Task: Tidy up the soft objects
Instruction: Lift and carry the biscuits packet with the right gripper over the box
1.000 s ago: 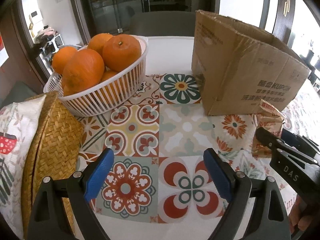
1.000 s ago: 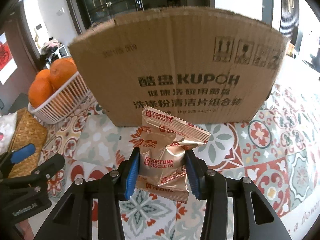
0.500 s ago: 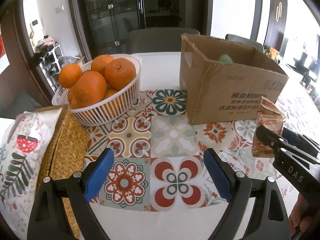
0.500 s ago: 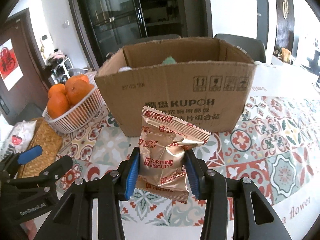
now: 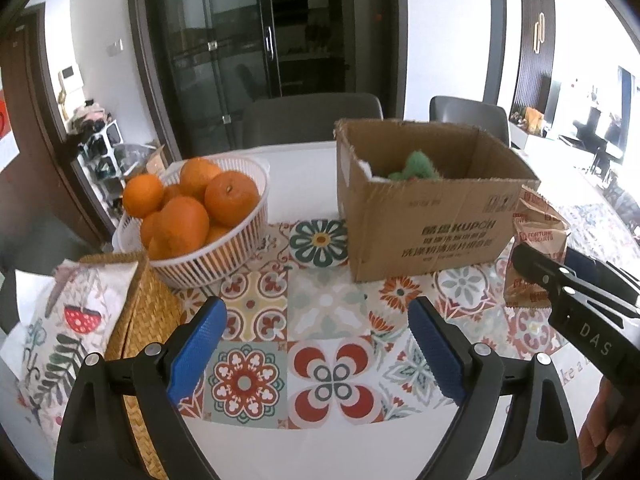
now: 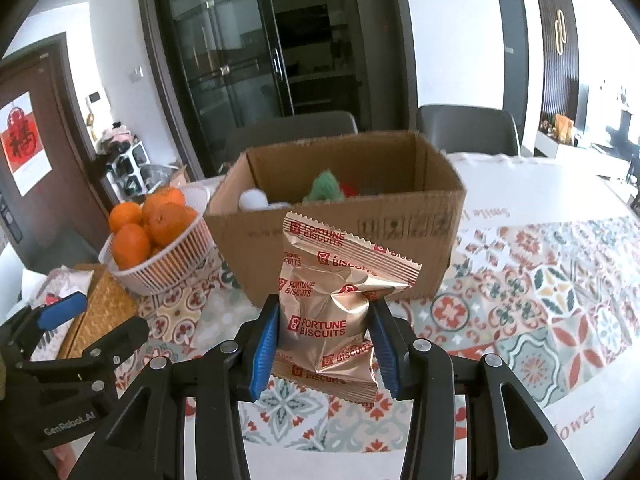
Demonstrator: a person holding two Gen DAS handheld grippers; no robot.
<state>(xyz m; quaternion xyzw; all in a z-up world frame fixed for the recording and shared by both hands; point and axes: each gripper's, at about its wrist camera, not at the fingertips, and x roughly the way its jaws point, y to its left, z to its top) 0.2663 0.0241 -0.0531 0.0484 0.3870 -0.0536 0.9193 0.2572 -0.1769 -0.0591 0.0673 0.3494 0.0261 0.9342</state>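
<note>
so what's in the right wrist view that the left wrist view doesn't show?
Right wrist only: the biscuit packet face-on between the right gripper jaws, a white ball and something red in the cardboard box, red wall poster.
Left wrist only: empty, open left gripper, floral pouch.
Both: box, green plush, basket of oranges, woven mat.

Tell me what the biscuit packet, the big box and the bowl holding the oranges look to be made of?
Biscuit packet: thin metallised film, probably plastic; shiny gold, creased, with serrated sealed ends.
Box: corrugated cardboard; matte brown, with rough torn top edges and printed lettering.
Bowl: likely moulded plastic; glossy white, with thin slatted ribs showing the oranges through the gaps.
</note>
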